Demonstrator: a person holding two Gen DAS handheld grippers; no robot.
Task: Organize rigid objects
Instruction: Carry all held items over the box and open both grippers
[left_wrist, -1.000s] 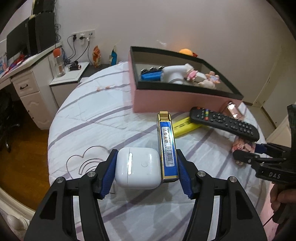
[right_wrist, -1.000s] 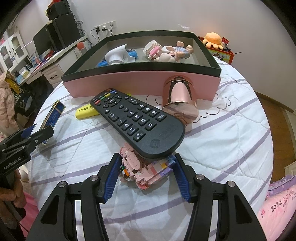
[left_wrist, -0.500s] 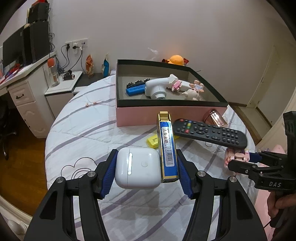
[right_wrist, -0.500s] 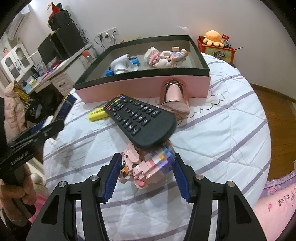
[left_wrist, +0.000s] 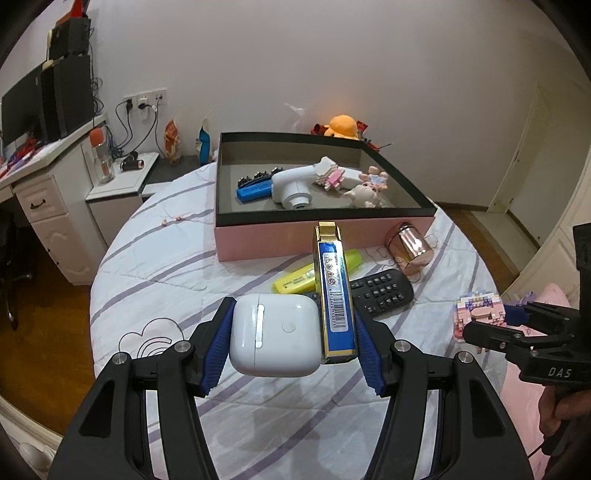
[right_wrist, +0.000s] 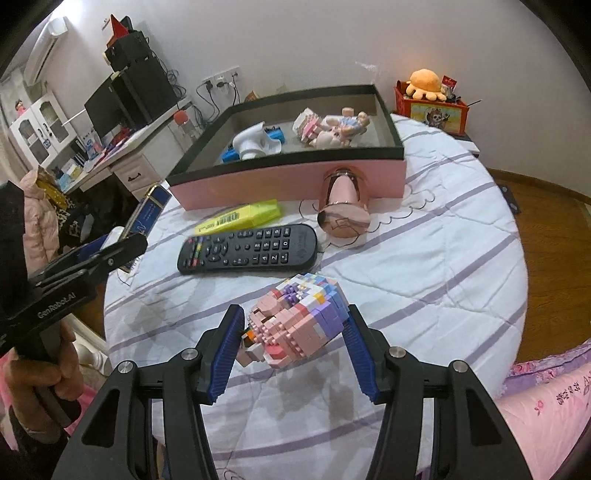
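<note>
While the left gripper (left_wrist: 291, 341) clamps a white case (left_wrist: 275, 338) and a blue-and-gold box (left_wrist: 334, 295) side by side between its blue pads, both are held clear above the bedspread (left_wrist: 166, 258). The right gripper (right_wrist: 293, 341) is closed on a pink and purple brick figure (right_wrist: 295, 319), also lifted off the cloth. Far from both stands the pink tray (left_wrist: 266, 242) with a black rim, holding a white device (left_wrist: 293, 182), a blue brush (left_wrist: 255, 190) and small figurines (left_wrist: 364, 186). Near its front wall lie a yellow marker (right_wrist: 240, 219) and a black remote (right_wrist: 249, 249), the remote nearer the camera; right of them a rose-gold cup (right_wrist: 343, 206) lies on its side, touching the tray wall. A hand (right_wrist: 40, 373) grips the left tool's handle.
</note>
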